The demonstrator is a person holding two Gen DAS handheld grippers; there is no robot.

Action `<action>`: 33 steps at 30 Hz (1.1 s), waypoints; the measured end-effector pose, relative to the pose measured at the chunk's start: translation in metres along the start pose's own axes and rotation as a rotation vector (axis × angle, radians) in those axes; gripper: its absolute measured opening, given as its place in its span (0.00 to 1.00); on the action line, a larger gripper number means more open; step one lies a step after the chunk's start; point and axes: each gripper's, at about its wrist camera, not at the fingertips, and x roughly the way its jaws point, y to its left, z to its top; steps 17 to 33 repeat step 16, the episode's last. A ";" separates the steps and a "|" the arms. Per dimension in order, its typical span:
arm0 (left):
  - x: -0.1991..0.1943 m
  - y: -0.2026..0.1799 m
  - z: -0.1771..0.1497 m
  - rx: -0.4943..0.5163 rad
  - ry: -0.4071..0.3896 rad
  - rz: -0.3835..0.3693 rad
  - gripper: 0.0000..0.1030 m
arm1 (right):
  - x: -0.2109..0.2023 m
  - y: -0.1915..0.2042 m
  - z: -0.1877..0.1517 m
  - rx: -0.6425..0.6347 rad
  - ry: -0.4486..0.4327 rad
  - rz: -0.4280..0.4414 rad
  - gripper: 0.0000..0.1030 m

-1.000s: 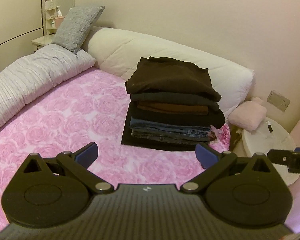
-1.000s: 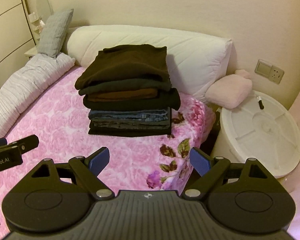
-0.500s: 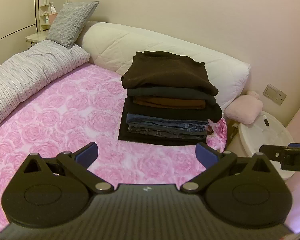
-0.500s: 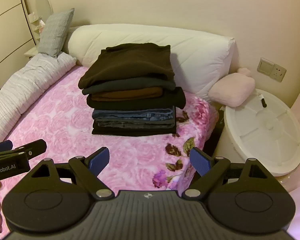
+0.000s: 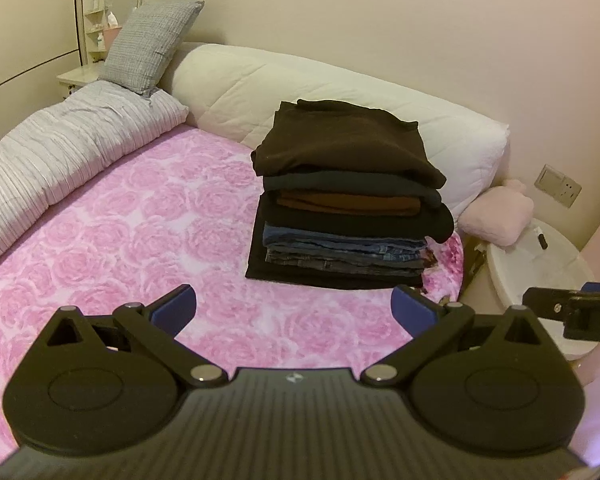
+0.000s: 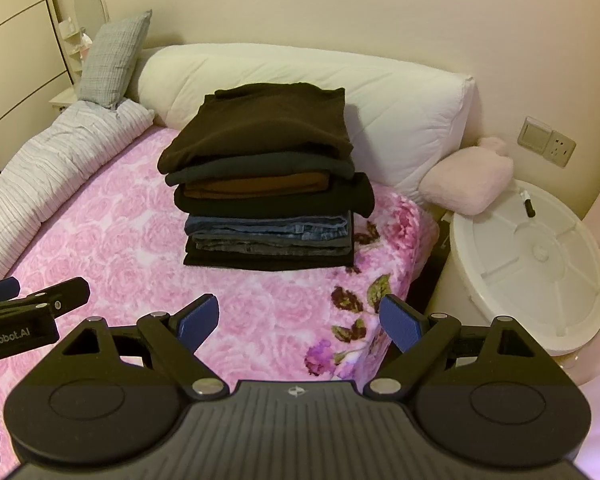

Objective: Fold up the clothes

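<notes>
A neat stack of folded clothes [image 5: 348, 200] [image 6: 268, 184] sits on the pink rose blanket [image 5: 132, 240] [image 6: 112, 248] near the bed's far right corner; dark brown on top, black, rust and denim layers below. My left gripper [image 5: 294, 306] hovers open over the blanket, short of the stack, nothing between its blue pads. My right gripper [image 6: 300, 316] is open too, near the bed's right edge, empty. Each gripper's tip shows at the edge of the other's view.
A long white bolster [image 5: 340, 92] lies behind the stack along the wall. A striped duvet [image 5: 60, 156] and grey pillow [image 5: 152, 40] lie at the left. A pink cushion [image 6: 468, 180] and a white round tub lid [image 6: 532, 264] with a marker sit right of the bed.
Both views have shifted only slightly; the stack looks a little nearer in the right wrist view. Both grippers stay open and empty, and the clothes have not moved.
</notes>
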 end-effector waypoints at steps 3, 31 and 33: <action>0.002 -0.004 0.000 0.002 0.000 -0.005 0.99 | 0.000 -0.004 0.001 0.003 0.000 -0.001 0.87; 0.003 -0.018 0.005 0.017 -0.056 0.010 1.00 | -0.001 -0.022 0.007 0.035 -0.008 -0.009 0.87; 0.003 -0.018 0.005 0.017 -0.056 0.010 1.00 | -0.001 -0.022 0.007 0.035 -0.008 -0.009 0.87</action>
